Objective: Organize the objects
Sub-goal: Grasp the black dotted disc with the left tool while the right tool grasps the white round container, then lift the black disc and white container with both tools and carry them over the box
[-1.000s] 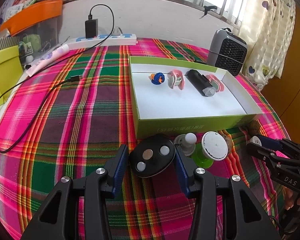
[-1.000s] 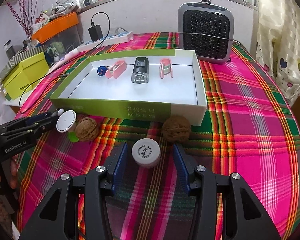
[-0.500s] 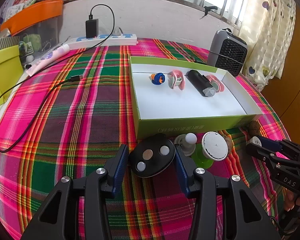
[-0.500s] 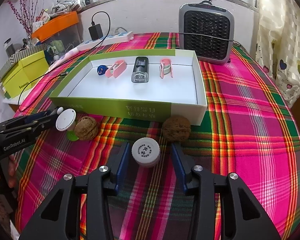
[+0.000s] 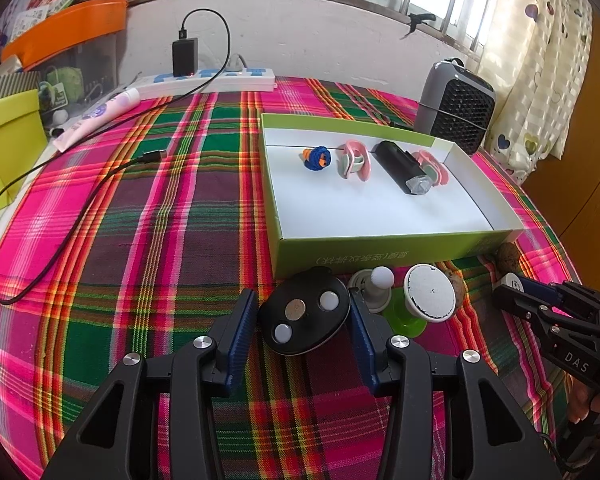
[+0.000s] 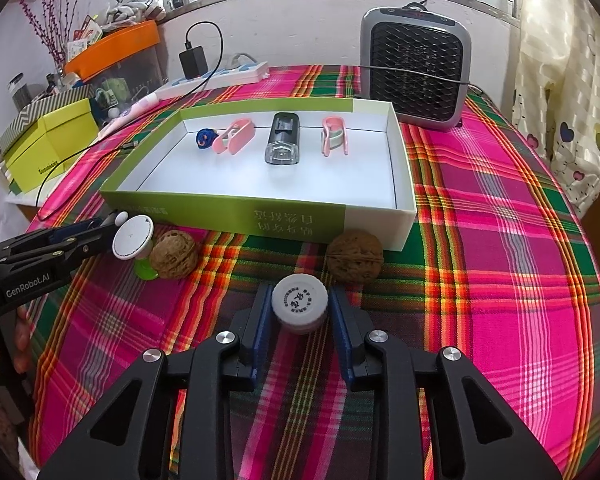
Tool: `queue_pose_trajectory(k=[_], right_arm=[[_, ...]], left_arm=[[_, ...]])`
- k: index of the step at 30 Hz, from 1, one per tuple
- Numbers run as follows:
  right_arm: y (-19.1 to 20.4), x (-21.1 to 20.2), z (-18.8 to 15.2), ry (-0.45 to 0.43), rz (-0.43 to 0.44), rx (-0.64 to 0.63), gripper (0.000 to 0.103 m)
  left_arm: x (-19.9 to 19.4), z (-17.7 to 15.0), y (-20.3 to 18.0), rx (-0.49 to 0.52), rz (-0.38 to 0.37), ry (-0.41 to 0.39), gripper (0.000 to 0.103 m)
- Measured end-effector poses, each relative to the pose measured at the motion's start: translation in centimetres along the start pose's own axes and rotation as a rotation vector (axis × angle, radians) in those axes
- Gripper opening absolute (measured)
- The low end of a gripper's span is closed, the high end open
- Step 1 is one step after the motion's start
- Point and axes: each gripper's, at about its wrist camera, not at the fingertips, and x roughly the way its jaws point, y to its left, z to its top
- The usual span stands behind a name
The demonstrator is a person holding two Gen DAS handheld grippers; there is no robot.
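Observation:
A green-and-white box (image 5: 380, 244) (image 6: 228, 210) holds a blue-orange toy (image 5: 317, 158), two pink clips (image 5: 353, 160) (image 6: 334, 136) and a black device (image 5: 404, 168) (image 6: 283, 140). My left gripper (image 5: 302, 330) brackets a black round disc (image 5: 303, 316) on the cloth, jaws touching or nearly touching its sides. My right gripper (image 6: 299, 318) is closing around a small white bottle (image 6: 299, 304), with narrow gaps still showing. A white-capped green object (image 5: 426, 300) (image 6: 134, 238) and a white knob (image 5: 374, 286) stand beside the disc. Two walnuts (image 6: 175, 254) (image 6: 354, 256) lie before the box.
A grey fan heater (image 6: 414, 72) stands behind the box. A power strip with charger (image 5: 212, 76), a black cable (image 5: 72, 216), a tube (image 5: 96, 118) and yellow boxes (image 6: 48, 144) occupy the left. The plaid tablecloth (image 5: 160, 240) drops off at the right.
My right gripper's jaws have narrowed around the white bottle. My left gripper and the disc have stayed in place.

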Motion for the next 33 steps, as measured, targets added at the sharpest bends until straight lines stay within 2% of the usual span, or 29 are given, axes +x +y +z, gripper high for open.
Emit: queue_pose_trajectory(k=[3,4,33], right_arm=[[0.00,0.01,0.01,0.000,0.000,-0.001,0.029],[-0.01,0.02,0.01,0.000,0.000,-0.001,0.029],[0.11,-0.05,-0.07,0.000,0.003,-0.002,0.029]], left_arm=[[0.01,0.00,0.01,0.000,0.002,0.000,0.042],[0.00,0.03,0.09,-0.003,0.010,0.001,0.031],[-0.49,0.17,-0.06,0.003,0.019,-0.024,0.027]])
